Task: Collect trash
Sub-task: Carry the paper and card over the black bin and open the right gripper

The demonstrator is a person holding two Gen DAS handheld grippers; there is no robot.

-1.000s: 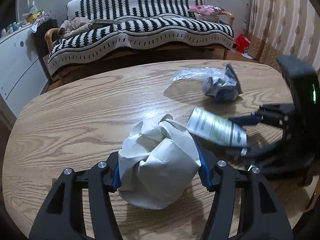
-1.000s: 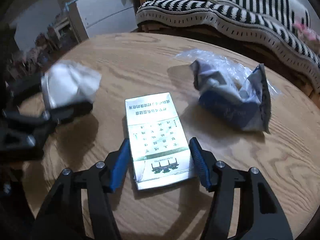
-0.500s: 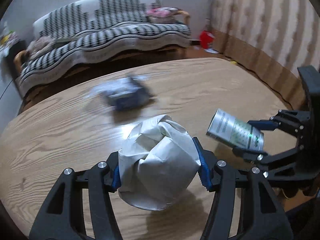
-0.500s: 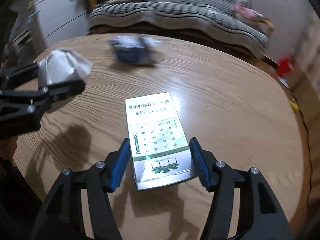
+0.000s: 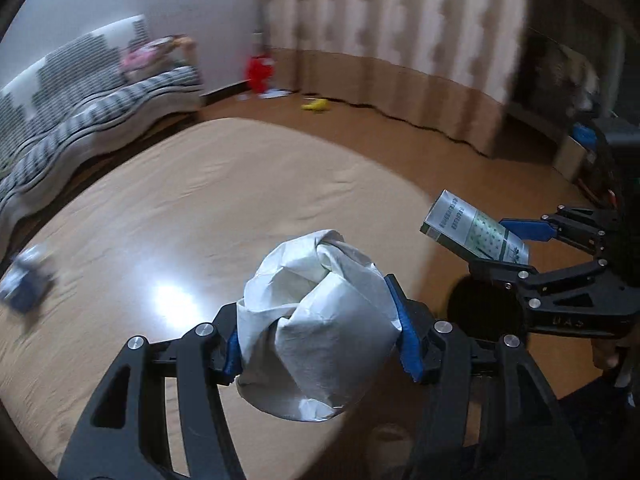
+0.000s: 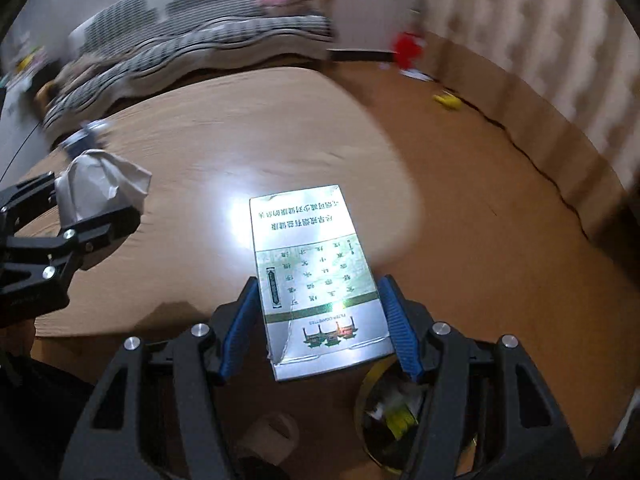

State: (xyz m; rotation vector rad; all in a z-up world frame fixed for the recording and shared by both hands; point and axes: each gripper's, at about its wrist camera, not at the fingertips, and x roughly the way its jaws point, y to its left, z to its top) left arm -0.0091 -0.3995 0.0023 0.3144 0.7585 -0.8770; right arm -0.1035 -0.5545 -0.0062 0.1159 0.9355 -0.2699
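The left tongs (image 5: 320,344), at the bottom centre of the left wrist view, pinch a crumpled ball of white paper (image 5: 316,332) between blue pads, holding it above the near edge of the round wooden bench (image 5: 224,208). The right tongs (image 6: 320,332), at the bottom centre of the right wrist view, clamp a flat silver-and-green printed carton (image 6: 316,276) by its long sides, its far end jutting out over the bench's edge. Each pair of tongs shows in the other's view: the right tongs with the carton at right centre of the left wrist view, the left tongs with the paper ball at left centre of the right wrist view. Below the right tongs, at lower right, sits a dark round bin (image 6: 384,424) with scraps inside. A blurred blue-and-clear plastic wrapper (image 5: 26,280) lies on the bench at far left. Beyond, at upper left, stands a black-and-white striped sofa (image 5: 80,96); a red object (image 5: 260,72) and a yellow one (image 5: 316,105) lie on the floor by the curtain (image 5: 400,20).
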